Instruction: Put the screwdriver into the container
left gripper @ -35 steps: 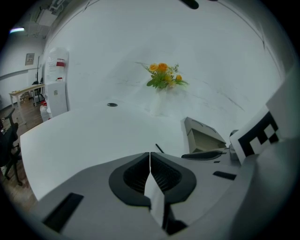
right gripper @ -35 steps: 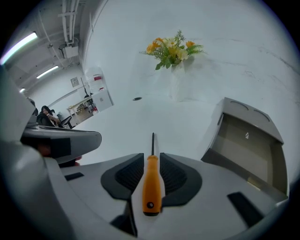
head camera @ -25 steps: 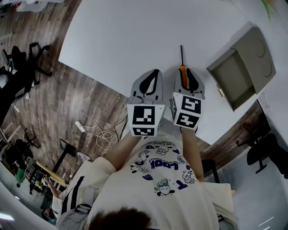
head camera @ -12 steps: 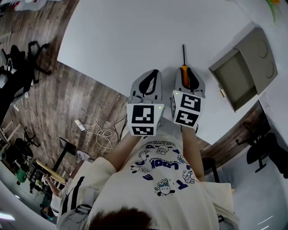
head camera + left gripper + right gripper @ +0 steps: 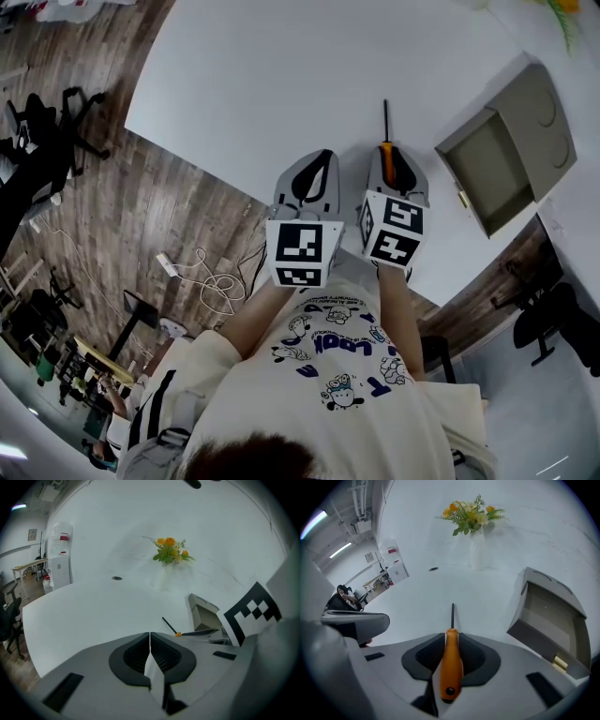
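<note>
**Screwdriver clamped in the right gripper, shaft pointing forward**

The screwdriver (image 5: 451, 663) is seen gripped by its orange handle between the jaws of the right gripper (image 5: 451, 641). Its long axis is laid straight along the jaws. The butt of the handle is turned back toward the camera, and the thin dark shaft is pointed forward, away from the person, over the white table (image 5: 281, 75). The jaws are closed onto the handle from both sides, their ribbed pads pressed against it. The front end of the handle and the whole shaft are left sticking out past the jaw tips. Whether the tip touches the table cannot be told.

In the head view the same line is confirmed: the screwdriver (image 5: 385, 141) is pointed up the picture, out of the right gripper (image 5: 388, 157), near the table's front edge.

The left gripper (image 5: 150, 639) is held just beside the right one, on its left. Its jaws are brought together with nothing between them, only a hairline seam showing. In the head view the left gripper (image 5: 322, 161) is seen level with its neighbour.

The container (image 5: 487, 169) is found to the right of the right gripper, apart from it, its lid thrown open. In the right gripper view the container (image 5: 546, 616) is seen to the right of the shaft's line, so the shaft is not aimed at it.
</note>
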A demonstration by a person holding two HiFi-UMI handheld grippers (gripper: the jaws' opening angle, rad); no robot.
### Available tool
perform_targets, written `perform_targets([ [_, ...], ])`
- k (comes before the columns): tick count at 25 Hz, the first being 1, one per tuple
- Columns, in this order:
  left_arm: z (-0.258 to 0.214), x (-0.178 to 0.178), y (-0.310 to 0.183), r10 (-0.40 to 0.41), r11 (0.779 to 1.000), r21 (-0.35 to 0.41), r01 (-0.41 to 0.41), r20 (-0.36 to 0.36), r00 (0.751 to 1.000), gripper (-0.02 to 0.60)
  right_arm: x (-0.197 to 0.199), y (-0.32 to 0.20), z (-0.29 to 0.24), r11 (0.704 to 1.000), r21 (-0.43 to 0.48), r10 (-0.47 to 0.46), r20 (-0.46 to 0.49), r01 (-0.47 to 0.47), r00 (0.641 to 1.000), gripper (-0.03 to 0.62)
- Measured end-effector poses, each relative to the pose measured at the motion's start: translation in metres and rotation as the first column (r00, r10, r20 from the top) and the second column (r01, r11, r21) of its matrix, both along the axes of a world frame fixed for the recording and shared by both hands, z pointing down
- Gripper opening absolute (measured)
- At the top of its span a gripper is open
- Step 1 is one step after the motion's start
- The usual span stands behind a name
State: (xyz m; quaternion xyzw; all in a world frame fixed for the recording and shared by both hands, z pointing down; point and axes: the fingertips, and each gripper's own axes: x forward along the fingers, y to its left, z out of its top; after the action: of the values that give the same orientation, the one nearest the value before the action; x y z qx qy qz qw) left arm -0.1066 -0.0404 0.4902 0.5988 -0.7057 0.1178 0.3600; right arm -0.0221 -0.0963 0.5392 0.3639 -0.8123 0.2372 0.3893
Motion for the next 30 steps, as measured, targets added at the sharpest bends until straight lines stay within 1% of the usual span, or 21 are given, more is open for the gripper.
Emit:
perform_targets([
  [7, -0.017, 0.001, -0.011, 0.021, 0.999, 0.036, -0.022, 0.014, 1.000, 0.021, -0.002, -0.002, -0.021, 1.000, 0.021, 0.009, 0.040, -0.010, 0.999, 0.107],
  [11, -0.032, 0.006, -0.019, 0.047, 0.997, 0.067, -0.048, 0.022, 0.999, 0.021, 0.001, -0.009, -0.042, 0.997, 0.067, 0.032, 0.073, -0.037, 0.997, 0.107],
  [16, -0.048, 0.017, -0.032, 0.088, 0.991, 0.101, -0.090, 0.026, 0.996, 0.021, 0.010, -0.015, -0.068, 0.992, 0.099, 0.068, 0.097, -0.078, 0.993, 0.107],
  [23, -0.072, 0.038, -0.054, 0.172, 0.971, 0.161, -0.176, 0.039, 0.984, 0.021, 0.035, -0.028, -0.092, 0.976, 0.143, 0.150, 0.112, -0.165, 0.982, 0.107],
  [30, -0.088, 0.058, -0.074, 0.253, 0.946, 0.195, -0.258, 0.052, 0.966, 0.021, 0.056, -0.042, -0.108, 0.954, 0.183, 0.217, 0.115, -0.236, 0.969, 0.107],
])
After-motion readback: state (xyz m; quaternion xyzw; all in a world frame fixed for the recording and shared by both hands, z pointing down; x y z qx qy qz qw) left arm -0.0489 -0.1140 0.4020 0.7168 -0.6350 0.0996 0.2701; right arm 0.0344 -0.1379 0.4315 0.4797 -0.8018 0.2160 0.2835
